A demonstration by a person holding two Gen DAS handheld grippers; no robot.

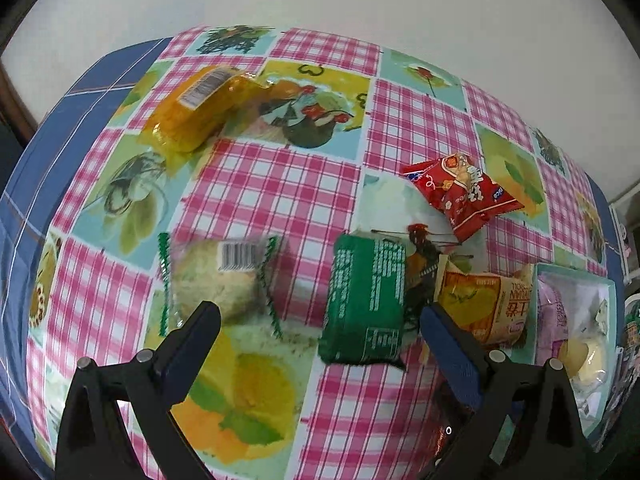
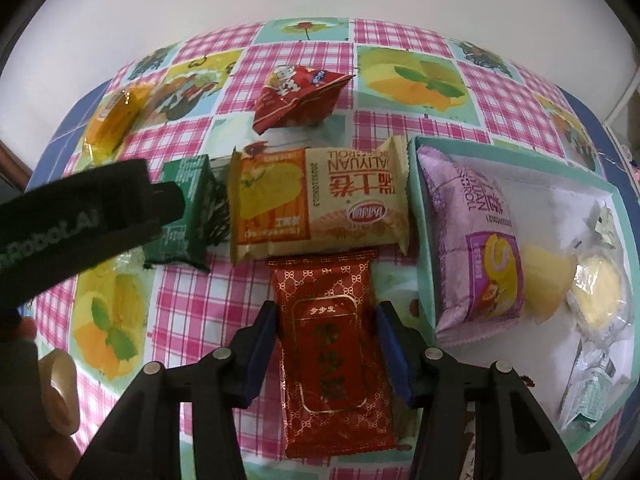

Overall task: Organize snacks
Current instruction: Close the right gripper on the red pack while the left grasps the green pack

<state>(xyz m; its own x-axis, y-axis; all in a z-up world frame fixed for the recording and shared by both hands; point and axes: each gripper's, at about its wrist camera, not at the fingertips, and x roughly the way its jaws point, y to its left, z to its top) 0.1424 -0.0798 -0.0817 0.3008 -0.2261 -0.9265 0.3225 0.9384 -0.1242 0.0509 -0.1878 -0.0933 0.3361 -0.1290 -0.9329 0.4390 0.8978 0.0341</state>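
My right gripper [image 2: 327, 340] points steeply down and is shut on a red packet with a gold pattern [image 2: 332, 364]. Both blue pads touch the packet's long edges as it lies on the checked tablecloth. My left gripper [image 1: 320, 324] hangs open and wide above the cloth. A green packet [image 1: 366, 300] lies just beyond it, nearer the right finger, and a clear-wrapped round cake [image 1: 216, 276] lies by the left finger. The teal box [image 2: 420, 216] at the right holds a purple roll packet [image 2: 472, 240], a yellow jelly cup [image 2: 544, 280] and other small snacks.
Loose on the cloth are a cream-and-orange roll packet [image 2: 320, 204], a red crinkled snack bag [image 2: 296, 92] and a yellow packet [image 1: 200, 108] at the far left. The left gripper's black body [image 2: 80, 208] crosses the right wrist view. A tape roll [image 2: 60, 392] sits at the lower left there.
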